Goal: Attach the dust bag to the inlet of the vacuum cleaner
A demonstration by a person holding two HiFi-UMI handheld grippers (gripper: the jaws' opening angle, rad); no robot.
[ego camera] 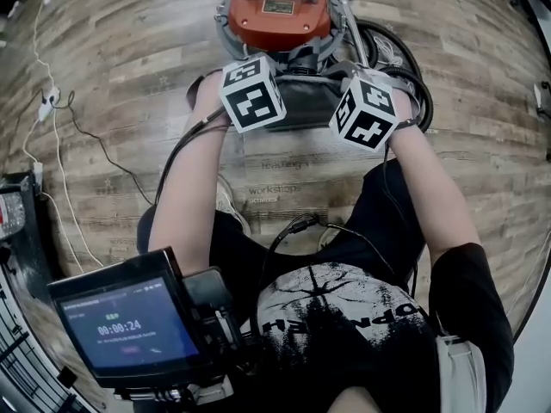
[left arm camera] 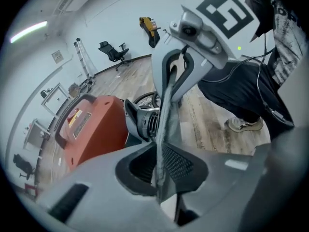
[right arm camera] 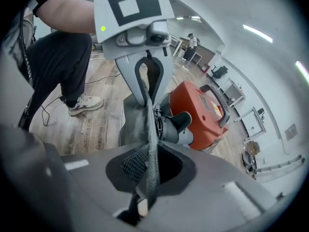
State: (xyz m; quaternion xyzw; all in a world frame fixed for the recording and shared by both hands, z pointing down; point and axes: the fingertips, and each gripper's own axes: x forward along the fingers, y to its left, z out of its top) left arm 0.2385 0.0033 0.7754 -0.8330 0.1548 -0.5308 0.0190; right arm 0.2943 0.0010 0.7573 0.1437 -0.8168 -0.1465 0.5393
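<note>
The orange vacuum cleaner [ego camera: 278,7] stands on the wooden floor ahead of me. Its grey and black inlet [left arm camera: 142,122] faces my grippers and also shows in the right gripper view [right arm camera: 170,125]. The grey fabric dust bag [ego camera: 306,103] hangs stretched between both grippers just in front of the inlet. My left gripper [left arm camera: 159,164] is shut on one edge of the bag's fabric [left arm camera: 166,115]. My right gripper [right arm camera: 147,172] is shut on the opposite edge [right arm camera: 149,129]. In the head view the marker cubes [ego camera: 252,93] [ego camera: 373,108] hide both sets of jaws.
A black hose and cables [ego camera: 398,58] coil to the right of the vacuum. White and black cords with a power strip [ego camera: 47,101] run along the floor at left. My legs and a shoe [ego camera: 225,200] are close below. A screen [ego camera: 129,321] sits at lower left.
</note>
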